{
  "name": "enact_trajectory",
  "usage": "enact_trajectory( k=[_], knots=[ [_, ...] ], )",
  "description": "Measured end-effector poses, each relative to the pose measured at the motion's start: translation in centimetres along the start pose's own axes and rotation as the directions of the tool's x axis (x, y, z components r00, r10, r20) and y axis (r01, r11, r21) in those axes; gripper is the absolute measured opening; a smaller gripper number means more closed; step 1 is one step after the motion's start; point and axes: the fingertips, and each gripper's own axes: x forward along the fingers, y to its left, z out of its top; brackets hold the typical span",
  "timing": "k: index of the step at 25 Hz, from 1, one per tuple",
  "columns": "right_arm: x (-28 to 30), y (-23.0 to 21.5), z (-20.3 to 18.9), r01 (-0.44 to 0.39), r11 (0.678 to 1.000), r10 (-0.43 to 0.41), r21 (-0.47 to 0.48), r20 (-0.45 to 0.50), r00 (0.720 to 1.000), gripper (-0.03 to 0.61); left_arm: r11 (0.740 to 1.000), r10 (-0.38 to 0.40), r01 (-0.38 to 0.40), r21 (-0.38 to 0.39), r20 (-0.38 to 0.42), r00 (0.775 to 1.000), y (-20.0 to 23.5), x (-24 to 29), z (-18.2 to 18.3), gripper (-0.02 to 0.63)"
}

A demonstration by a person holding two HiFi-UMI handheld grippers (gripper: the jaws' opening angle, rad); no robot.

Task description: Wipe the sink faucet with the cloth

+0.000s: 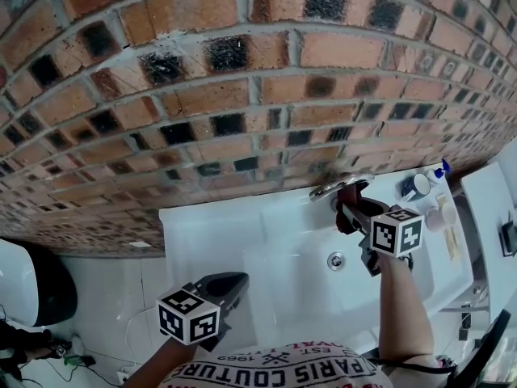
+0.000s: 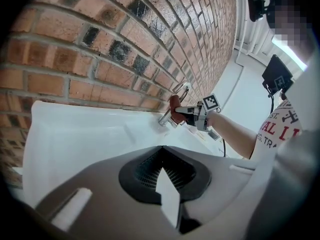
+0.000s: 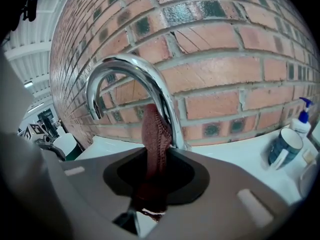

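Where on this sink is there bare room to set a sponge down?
The flat left deck of the sink, between the brick wall and the left gripper, is bare. The right side is crowded: the right gripper and cloth at the faucet, then a mug and bottle beyond.

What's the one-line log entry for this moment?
right gripper: shut on cloth | cloth: at faucet neck | left gripper: shut, empty, away from faucet
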Motion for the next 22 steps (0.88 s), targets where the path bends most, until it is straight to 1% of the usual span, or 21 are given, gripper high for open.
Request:
enact_trajectory(
  k=[8,13,22],
  knots=[
    [-3.0,1.3,3.2,0.031,0.998,-0.027,-0.058,0.068,0.997,0.095,1.000,-0.006,0.005,0.010,0.034,0.999,-0.7,-1.3,0.4,0.005],
    [-4.2,2.5,4.1,0.045,0.995,-0.038,-0.085,0.079,0.996,0.095,1.000,-0.013,0.012,0.017,0.064,0.998,-1.2,-2.2,0.7,0.005],
    [-4.7,6.4,5.3,0.045,0.984,-0.034,-0.170,0.070,0.997,0.095,1.000,-0.014,0.012,0.011,0.126,0.992,-1.1,-4.2,1.0,0.005]
  ],
)
